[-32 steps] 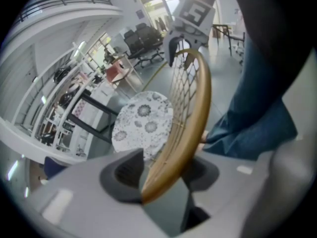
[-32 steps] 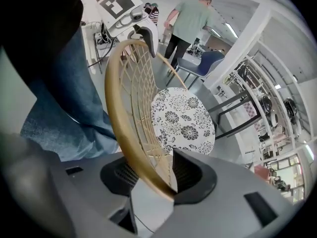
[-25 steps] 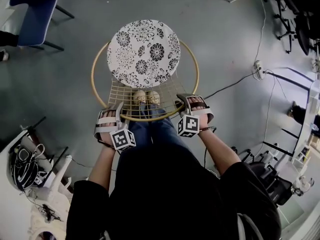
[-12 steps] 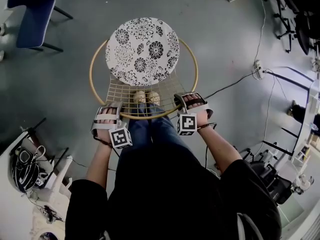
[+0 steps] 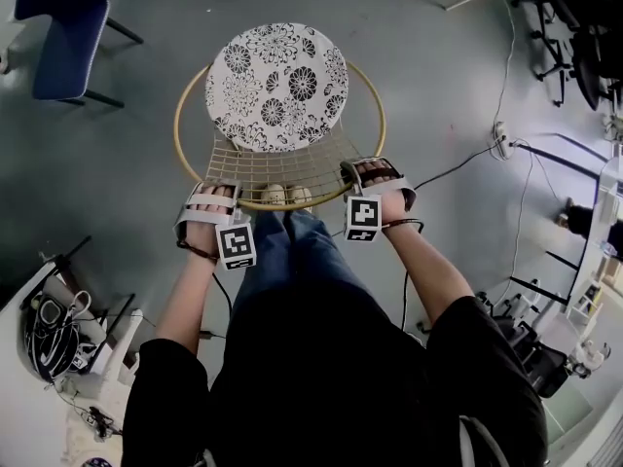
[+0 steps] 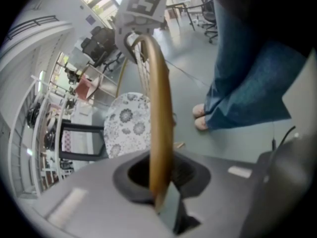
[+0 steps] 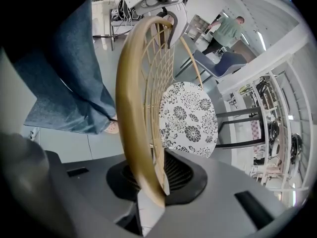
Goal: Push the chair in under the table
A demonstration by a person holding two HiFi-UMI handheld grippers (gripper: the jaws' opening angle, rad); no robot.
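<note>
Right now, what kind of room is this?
Probably an office or lab workspace: black wheeled office chairs stand at one edge, a blue chair sits nearby, and black cables trail across the grey floor.

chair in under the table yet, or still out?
Out. In the head view the chair stands on open grey floor, its whole floral cushion uncovered, with no tabletop over it.
</note>
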